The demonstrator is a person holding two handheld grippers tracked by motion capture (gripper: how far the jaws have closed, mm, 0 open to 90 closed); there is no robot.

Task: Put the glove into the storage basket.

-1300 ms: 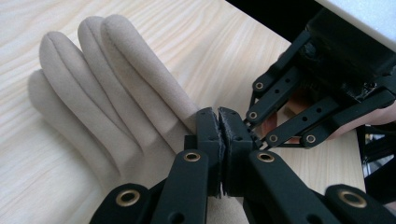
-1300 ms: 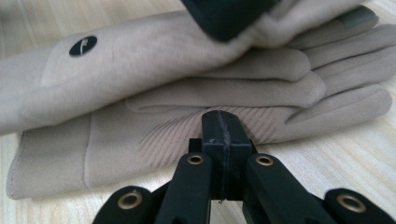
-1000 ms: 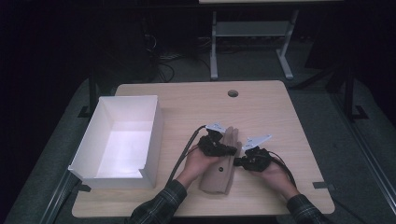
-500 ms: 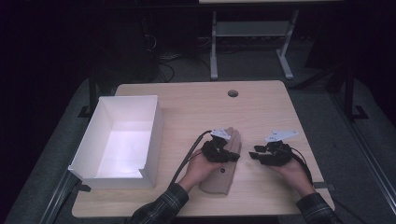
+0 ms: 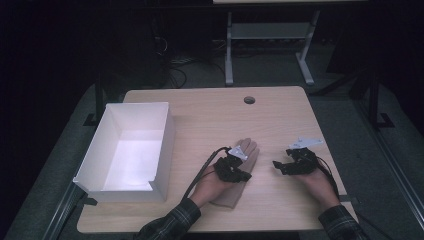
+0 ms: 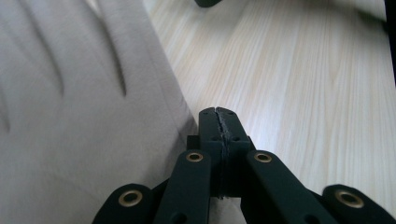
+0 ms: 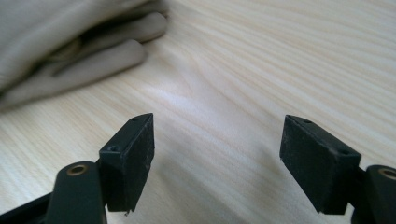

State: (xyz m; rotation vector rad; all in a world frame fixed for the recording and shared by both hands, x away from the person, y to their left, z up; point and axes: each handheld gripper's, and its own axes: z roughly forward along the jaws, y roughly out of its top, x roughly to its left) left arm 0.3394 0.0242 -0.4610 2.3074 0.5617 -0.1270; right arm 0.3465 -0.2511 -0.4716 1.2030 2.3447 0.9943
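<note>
One glove (image 5: pixel 245 155), possibly a stacked pair; one white box (image 5: pixel 107 150), two grippers.

Left hand-held gripper (image 5: pixel 239 172) closed, right (image 5: pixel 281 166) agape

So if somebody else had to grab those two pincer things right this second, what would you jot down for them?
Left gripper: jaws shut, over the right edge of the beige glove; whether fabric is pinched cannot be told.
Right gripper: jaws wide open, holding nothing, above bare wood to the right of the glove.
Glove: lies flat on the table, fingers pointing away from the person.
White box: open, at the table's left, nothing inside.
Done: nothing is boxed yet.
Left, probably: get a firm grip on the glove and carry it to the box.
</note>
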